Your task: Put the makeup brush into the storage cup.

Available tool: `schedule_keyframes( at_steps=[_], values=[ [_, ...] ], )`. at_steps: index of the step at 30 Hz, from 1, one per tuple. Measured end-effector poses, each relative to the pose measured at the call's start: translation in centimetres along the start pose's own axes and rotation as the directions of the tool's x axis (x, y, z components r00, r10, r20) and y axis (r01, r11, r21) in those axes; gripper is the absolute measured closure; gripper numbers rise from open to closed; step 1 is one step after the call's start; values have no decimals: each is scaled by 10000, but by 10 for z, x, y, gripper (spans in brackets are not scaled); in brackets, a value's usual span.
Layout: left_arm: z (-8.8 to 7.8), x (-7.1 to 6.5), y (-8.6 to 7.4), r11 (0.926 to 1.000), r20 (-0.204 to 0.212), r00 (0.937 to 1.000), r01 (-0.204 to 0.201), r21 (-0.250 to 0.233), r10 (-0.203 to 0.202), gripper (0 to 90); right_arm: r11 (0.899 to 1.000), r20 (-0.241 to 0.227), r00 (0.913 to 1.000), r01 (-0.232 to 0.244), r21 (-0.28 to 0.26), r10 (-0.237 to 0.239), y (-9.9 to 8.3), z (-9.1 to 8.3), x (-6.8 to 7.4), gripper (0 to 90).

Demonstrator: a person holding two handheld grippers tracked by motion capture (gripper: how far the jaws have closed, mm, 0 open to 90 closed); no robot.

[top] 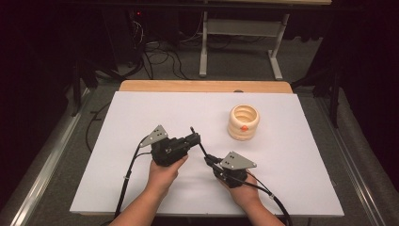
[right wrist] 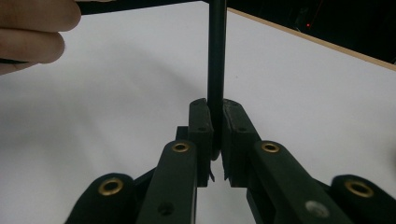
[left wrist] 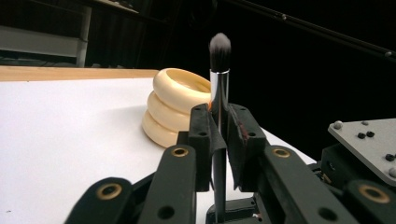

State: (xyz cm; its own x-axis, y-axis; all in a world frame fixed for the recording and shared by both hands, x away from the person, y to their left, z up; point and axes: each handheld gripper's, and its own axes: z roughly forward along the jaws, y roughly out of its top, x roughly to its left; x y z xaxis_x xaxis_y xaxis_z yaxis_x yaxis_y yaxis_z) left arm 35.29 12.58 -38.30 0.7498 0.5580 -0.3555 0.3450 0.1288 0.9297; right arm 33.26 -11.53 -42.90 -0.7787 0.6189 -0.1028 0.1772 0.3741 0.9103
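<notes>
A makeup brush point(top: 201, 147) with a black handle, silver ferrule and dark bristles is held above the white sheet point(top: 131, 113) between both grippers. My left gripper point(top: 195, 138) is shut on the brush just below the ferrule; in the left gripper view the brush point(left wrist: 219, 84) stands up between the closed jaws of this gripper point(left wrist: 219, 114). My right gripper point(top: 210, 161) is shut on the lower handle, and the right gripper view shows the handle point(right wrist: 216, 56) pinched by this gripper point(right wrist: 217, 119). A cream ringed holder point(top: 243, 121) with an orange dot stands to the far right, apart from both.
The sheet covers a wooden table whose far edge point(top: 202, 86) shows. Behind it, cables point(top: 160, 59) and a grey table frame point(top: 203, 52) stand on the floor. A person's fingers point(right wrist: 32, 28) appear at the top left of the right gripper view.
</notes>
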Motion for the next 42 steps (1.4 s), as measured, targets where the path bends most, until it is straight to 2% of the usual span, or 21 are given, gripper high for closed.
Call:
schedule_keyframes(
  at_steps=[7,19,35,42],
  values=[
    [0,0,-1,9999,184,9998,56,-118,-54,833,10000,15,10000,-8,4,8,0,0,0,860],
    [-1,0,-1,9999,222,9997,-28,-149,31,836,10000,-13,10000,-35,-3,35,0,0,0,851],
    [0,-3,-2,9995,118,9995,-304,-105,305,835,9994,-248,9991,-345,-8,345,0,1,-1,659],
    [1,-7,-4,9970,-18,9970,-769,119,769,835,9990,-278,9986,-451,-25,450,1,0,-2,581]
  ],
)
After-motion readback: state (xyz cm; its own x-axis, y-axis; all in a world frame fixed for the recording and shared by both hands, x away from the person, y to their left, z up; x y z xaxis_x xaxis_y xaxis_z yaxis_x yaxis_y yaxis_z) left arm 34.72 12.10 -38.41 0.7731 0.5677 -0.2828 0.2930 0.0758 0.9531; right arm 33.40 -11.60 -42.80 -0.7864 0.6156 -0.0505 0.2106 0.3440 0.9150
